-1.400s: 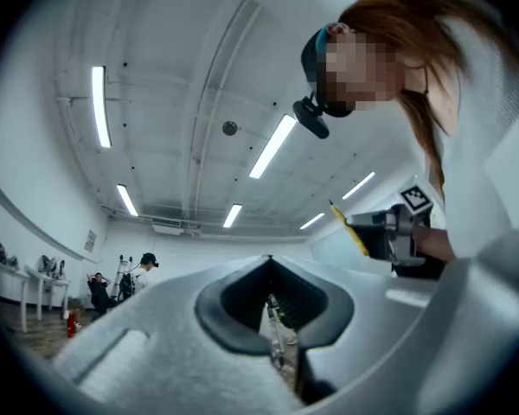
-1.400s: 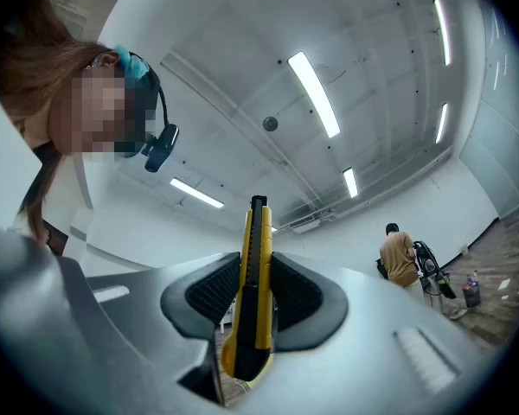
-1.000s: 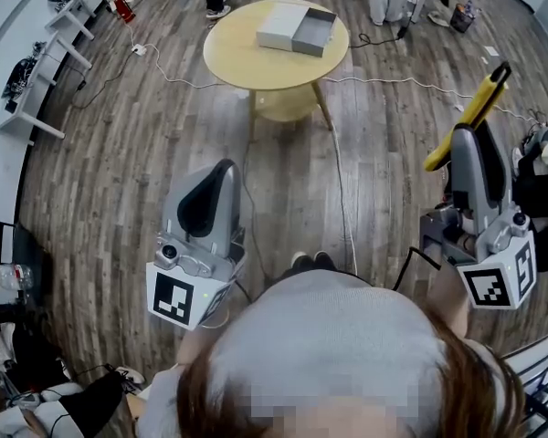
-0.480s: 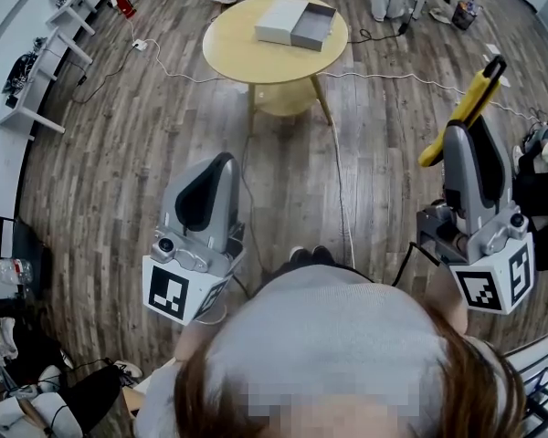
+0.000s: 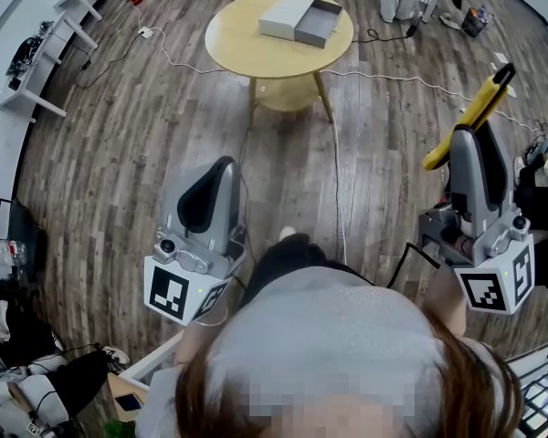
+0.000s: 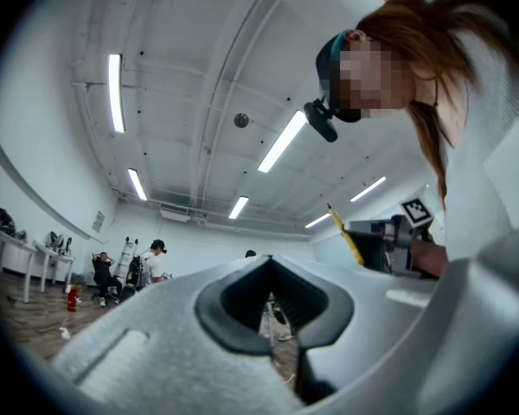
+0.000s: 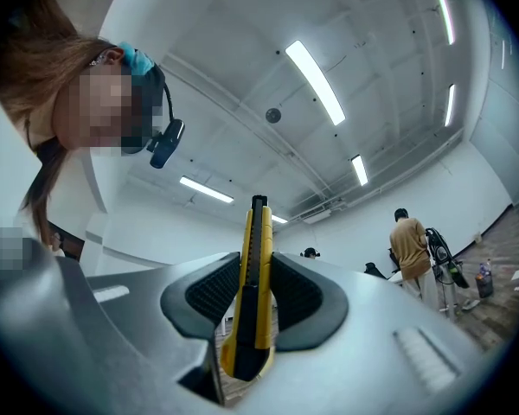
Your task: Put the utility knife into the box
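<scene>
Utility knife clamped in right claw; left claw closed, empty. Box near surface's far edge, open floor between.

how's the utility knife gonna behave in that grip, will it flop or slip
Probably stiff: the utility knife stands straight out of the right gripper without sagging. Slim, so likely light. Its smooth yellow casing might pivot, being pinched only near its lower end, though the ribbed pads should help.
</scene>
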`<state>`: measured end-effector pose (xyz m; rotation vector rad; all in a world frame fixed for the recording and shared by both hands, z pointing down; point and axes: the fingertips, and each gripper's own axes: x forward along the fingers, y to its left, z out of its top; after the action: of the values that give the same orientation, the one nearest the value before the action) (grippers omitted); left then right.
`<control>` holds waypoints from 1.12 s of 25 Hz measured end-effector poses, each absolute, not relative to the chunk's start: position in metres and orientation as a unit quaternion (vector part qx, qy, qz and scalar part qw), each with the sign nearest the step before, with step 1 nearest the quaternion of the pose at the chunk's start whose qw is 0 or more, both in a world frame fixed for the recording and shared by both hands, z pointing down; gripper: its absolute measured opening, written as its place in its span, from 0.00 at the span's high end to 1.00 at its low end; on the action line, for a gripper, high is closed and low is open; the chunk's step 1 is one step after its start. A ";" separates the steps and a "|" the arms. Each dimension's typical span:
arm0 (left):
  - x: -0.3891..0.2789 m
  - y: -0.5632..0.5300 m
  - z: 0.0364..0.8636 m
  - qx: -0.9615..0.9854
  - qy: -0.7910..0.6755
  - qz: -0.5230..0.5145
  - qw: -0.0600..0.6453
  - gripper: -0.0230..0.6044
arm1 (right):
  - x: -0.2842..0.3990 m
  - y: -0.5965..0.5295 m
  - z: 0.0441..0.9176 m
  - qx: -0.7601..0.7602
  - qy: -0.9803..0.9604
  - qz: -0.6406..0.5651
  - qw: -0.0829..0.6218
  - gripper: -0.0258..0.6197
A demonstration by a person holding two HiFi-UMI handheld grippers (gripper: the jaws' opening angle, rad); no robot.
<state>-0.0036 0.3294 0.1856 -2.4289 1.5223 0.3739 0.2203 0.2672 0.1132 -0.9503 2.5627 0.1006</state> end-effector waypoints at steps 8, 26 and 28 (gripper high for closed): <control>-0.012 0.318 0.193 -0.826 0.538 0.119 0.122 0.96 | 0.212 0.247 0.126 -0.319 0.927 0.015 0.194 0.78; -0.058 0.158 0.192 -0.850 0.497 0.109 0.134 0.96 | 0.154 0.108 0.140 -0.342 0.918 -0.001 0.200 0.78; -0.067 0.134 0.187 -0.854 0.490 0.107 0.136 0.96 | 0.145 0.087 0.138 -0.349 0.915 -0.004 0.203 0.78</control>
<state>-0.0667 0.1338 0.1871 -2.4744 1.4198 0.3095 0.1455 0.0869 0.1381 -0.9745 2.5531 -0.0114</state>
